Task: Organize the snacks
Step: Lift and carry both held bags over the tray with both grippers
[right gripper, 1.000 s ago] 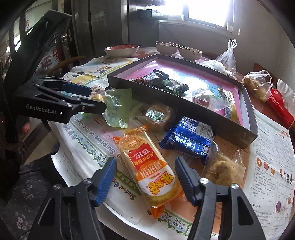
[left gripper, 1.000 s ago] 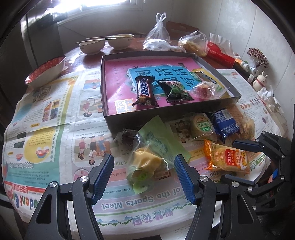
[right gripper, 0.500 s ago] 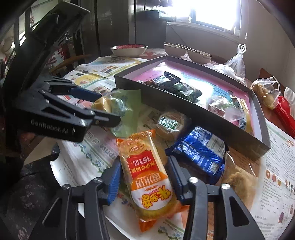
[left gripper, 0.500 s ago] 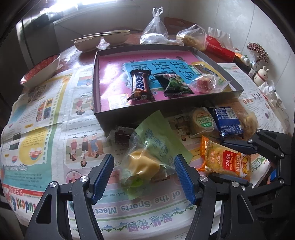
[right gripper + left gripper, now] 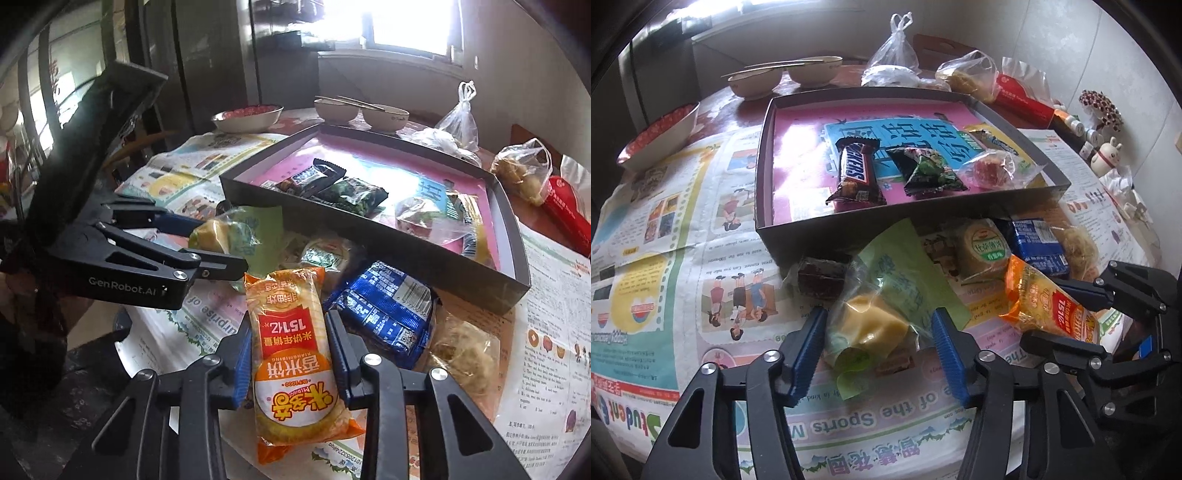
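Note:
My right gripper (image 5: pixel 290 332) is shut on an orange rice-cracker packet (image 5: pixel 291 354), also visible in the left wrist view (image 5: pixel 1049 306). My left gripper (image 5: pixel 879 332) is open, its fingers either side of a yellow cake in a green-and-clear wrapper (image 5: pixel 875 317), which also shows in the right wrist view (image 5: pixel 221 232). A dark shallow box (image 5: pixel 827 232) with a pink lining holds a Snickers bar (image 5: pixel 855 173), a dark green packet (image 5: pixel 929 170) and a clear-wrapped red sweet (image 5: pixel 990 170). Loose on the newspaper lie a brown cake (image 5: pixel 822 275), a round green-label cake (image 5: pixel 982 247), a blue packet (image 5: pixel 384 310) and a clear bag of floss cake (image 5: pixel 465 358).
Two bowls with chopsticks (image 5: pixel 783 74), a red-patterned bowl (image 5: pixel 661 136), plastic bags (image 5: pixel 894 62), a red packet (image 5: pixel 1023 99) and small figurines (image 5: pixel 1104 158) stand around the box. The table edge runs close below both grippers.
My right gripper has closed onto the orange packet. My left gripper has moved forward so the yellow cake sits between its open fingers.

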### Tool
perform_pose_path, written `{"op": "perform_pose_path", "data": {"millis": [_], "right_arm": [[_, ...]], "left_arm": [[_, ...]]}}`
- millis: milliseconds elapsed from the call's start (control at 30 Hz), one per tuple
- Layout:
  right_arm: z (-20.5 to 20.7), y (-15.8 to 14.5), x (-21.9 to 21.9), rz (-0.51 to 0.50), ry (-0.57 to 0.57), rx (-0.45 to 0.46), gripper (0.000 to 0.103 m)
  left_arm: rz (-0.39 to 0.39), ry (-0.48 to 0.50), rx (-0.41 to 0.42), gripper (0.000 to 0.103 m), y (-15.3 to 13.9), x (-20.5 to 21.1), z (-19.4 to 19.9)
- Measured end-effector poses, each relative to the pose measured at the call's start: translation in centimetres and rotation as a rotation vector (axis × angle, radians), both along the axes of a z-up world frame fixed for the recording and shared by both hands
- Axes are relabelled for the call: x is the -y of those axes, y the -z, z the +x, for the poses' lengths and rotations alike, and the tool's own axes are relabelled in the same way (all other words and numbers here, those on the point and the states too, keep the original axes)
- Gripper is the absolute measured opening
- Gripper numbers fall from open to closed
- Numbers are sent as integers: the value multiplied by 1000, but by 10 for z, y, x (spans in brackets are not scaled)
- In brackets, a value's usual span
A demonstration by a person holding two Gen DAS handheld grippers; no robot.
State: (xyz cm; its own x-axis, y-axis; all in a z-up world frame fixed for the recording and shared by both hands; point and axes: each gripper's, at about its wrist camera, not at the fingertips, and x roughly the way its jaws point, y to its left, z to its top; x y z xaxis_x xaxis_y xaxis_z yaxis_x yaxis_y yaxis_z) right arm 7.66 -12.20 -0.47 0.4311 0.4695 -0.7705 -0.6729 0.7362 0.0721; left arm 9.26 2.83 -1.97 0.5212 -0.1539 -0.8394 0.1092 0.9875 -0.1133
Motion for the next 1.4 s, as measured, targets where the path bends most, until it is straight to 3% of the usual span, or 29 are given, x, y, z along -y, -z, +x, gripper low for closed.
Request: {"op": "perform_pose_path", "data": {"millis": [400, 1400], "right_arm": [[2, -13, 13, 55, 50, 12, 37], [37, -45, 54, 133, 211, 64, 37]], "left_arm": [[-41, -12, 29, 46, -8, -1, -4], [-65, -90, 153, 45, -53, -16, -5]]}}
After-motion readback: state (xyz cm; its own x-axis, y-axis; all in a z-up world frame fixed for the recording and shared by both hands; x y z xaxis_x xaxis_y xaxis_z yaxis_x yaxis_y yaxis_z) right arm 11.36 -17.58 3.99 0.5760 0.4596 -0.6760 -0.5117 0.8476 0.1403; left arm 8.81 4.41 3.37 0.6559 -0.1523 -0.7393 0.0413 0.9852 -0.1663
